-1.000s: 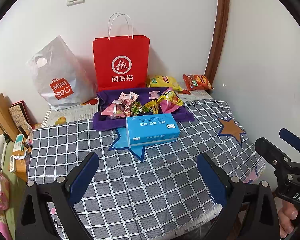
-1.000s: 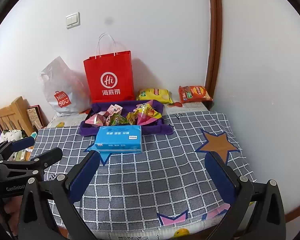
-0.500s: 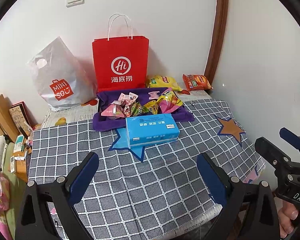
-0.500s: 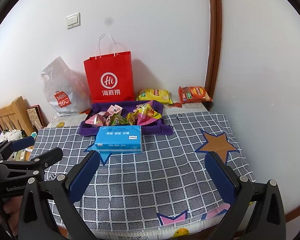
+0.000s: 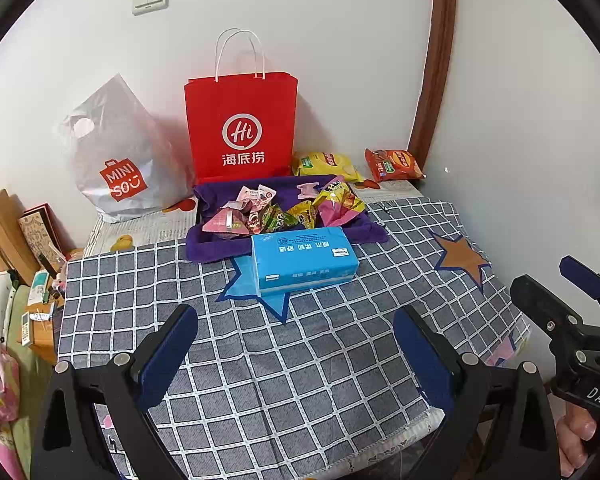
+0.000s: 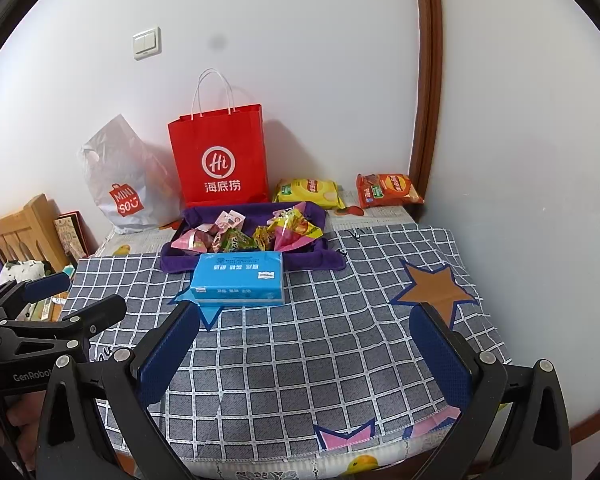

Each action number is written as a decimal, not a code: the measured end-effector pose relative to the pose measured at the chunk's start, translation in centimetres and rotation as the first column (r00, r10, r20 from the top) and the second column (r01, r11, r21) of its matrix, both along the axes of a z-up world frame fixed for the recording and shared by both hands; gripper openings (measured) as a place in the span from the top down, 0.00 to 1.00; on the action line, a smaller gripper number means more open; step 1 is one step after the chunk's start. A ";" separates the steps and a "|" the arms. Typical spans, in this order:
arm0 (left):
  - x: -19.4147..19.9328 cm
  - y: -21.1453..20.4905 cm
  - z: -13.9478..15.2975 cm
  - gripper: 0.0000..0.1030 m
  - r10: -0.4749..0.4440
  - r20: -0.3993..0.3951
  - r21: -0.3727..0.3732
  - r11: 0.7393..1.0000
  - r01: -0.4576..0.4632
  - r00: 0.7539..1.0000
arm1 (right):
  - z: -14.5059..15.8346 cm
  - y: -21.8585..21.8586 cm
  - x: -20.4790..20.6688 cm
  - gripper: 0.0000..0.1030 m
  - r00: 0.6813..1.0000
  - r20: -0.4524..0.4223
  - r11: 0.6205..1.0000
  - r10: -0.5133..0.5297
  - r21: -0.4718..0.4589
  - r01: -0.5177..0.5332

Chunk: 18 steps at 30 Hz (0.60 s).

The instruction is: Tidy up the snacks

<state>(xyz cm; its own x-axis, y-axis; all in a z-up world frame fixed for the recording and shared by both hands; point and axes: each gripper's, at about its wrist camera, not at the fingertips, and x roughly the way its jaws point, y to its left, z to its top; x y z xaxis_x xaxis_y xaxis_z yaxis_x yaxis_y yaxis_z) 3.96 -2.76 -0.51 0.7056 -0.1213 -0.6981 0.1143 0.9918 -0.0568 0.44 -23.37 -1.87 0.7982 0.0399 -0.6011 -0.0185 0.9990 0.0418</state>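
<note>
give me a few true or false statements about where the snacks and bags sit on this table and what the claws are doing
1. The blue tissue pack lies in front of the purple tray, on the near side. True.
2. The red paper bag lies flat on the checked cloth. False: it stands upright against the wall behind the tray.
3. The yellow chip bag and the orange chip bag sit inside the tray. False: both lie outside it, near the back wall to the right of the red bag.
4. The left claw and right claw are both open and hold nothing. True.
5. The white Miniso bag stands right of the red bag. False: it is on its left.
</note>
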 end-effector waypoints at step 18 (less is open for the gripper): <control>-0.2 0.1 0.1 0.04 0.003 0.004 -0.001 1.000 -0.003 1.000 | 0.3 0.3 -0.4 0.00 1.000 0.011 1.000 0.009 0.000 -0.009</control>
